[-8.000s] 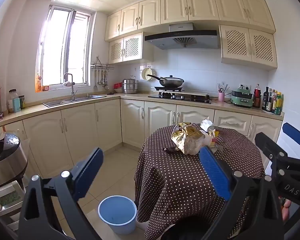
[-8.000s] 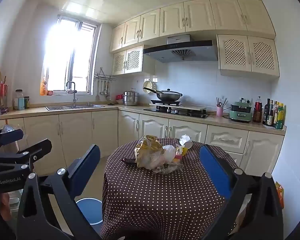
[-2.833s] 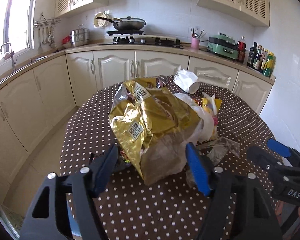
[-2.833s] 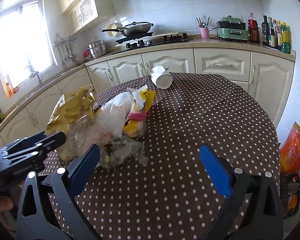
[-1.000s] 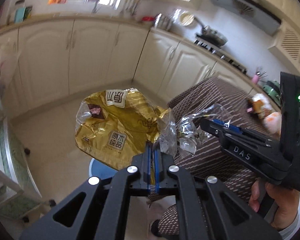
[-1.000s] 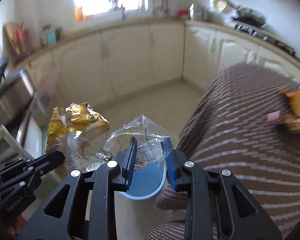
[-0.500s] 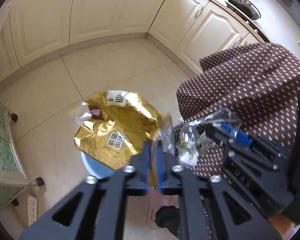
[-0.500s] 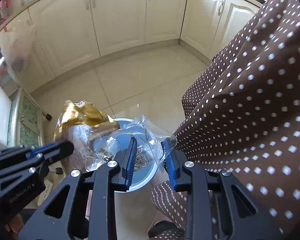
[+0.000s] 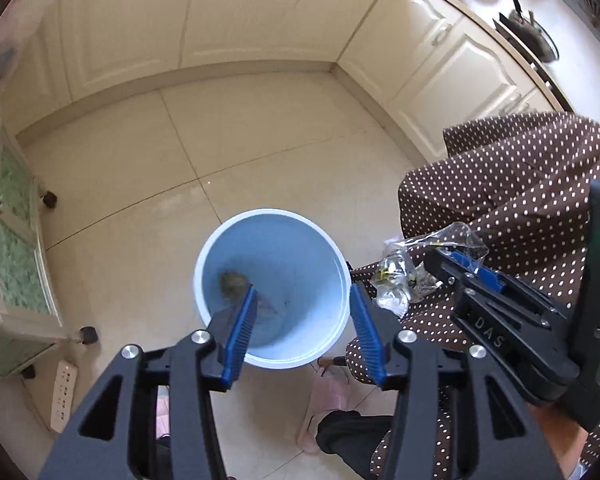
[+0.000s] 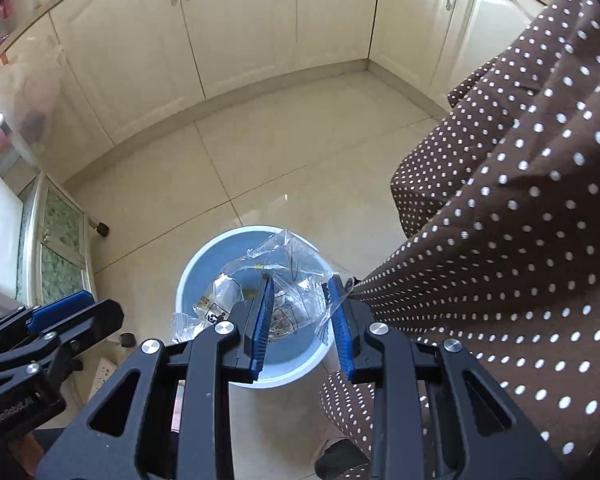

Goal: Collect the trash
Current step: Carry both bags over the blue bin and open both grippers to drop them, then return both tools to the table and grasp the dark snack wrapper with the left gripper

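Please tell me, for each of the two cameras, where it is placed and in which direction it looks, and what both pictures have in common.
Left wrist: sits on the left hand-held gripper, looks down into the blue bin; its open fingers, the right hand-held gripper and a slippered foot show.
Right wrist: sits on the right gripper, looks down at the bin past a clear plastic bag between its fingers; the left gripper shows.
Shared: bin, bag, dotted tablecloth, tiled floor.

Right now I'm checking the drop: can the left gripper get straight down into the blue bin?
Probably yes. The left gripper hangs open right over the blue bin, with nothing between them. The right gripper, with the clear plastic bag, sits off to the side.
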The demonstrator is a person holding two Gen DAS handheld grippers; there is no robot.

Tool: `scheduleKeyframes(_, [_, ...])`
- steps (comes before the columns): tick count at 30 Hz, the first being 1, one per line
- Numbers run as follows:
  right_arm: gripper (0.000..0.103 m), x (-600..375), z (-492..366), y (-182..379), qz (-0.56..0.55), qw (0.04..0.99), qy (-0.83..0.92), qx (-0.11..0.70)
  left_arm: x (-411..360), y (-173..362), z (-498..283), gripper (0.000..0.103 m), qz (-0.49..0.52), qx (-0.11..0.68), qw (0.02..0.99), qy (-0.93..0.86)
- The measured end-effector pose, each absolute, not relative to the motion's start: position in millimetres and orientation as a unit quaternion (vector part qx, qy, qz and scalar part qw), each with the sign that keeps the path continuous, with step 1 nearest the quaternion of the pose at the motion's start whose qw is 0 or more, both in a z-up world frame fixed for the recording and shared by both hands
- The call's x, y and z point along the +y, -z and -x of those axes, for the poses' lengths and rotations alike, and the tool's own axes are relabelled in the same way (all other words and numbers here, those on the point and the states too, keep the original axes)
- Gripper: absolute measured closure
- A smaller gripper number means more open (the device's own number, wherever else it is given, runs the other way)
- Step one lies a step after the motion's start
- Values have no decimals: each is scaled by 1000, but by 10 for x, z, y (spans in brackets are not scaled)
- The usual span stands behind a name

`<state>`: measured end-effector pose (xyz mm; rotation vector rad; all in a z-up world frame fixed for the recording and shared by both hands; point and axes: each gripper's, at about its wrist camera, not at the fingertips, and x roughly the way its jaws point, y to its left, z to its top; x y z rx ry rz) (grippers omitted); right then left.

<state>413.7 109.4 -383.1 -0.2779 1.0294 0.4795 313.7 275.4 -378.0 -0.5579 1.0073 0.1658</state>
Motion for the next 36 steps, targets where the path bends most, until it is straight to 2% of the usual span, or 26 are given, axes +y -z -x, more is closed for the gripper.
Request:
scheduleKeyframes(4, [76, 1110, -4115, 3719, 125, 836, -235, 481, 2838, 3663, -3062, 56, 268, 464, 840, -89])
scheduleKeyframes(14, [58, 1039, -4002, 3128, 104, 862, -240, 433, 2770, 3112, -2898, 52, 269, 420, 864, -75])
scheduleKeyframes(23, [56, 589, -3513, 2165, 76, 892, -249, 370, 2466, 2323, -2578, 50, 245, 366, 896, -52])
scheduleKeyframes(28, [50, 69, -3071, 1539, 62, 925, -222, 302, 2031, 1800, -2407, 48, 218, 327, 919, -13])
scheduleKeyframes(36, [44, -974, -2605, 1143, 37, 961, -135, 237, 1001, 1257, -2311, 44, 142, 300, 940, 79])
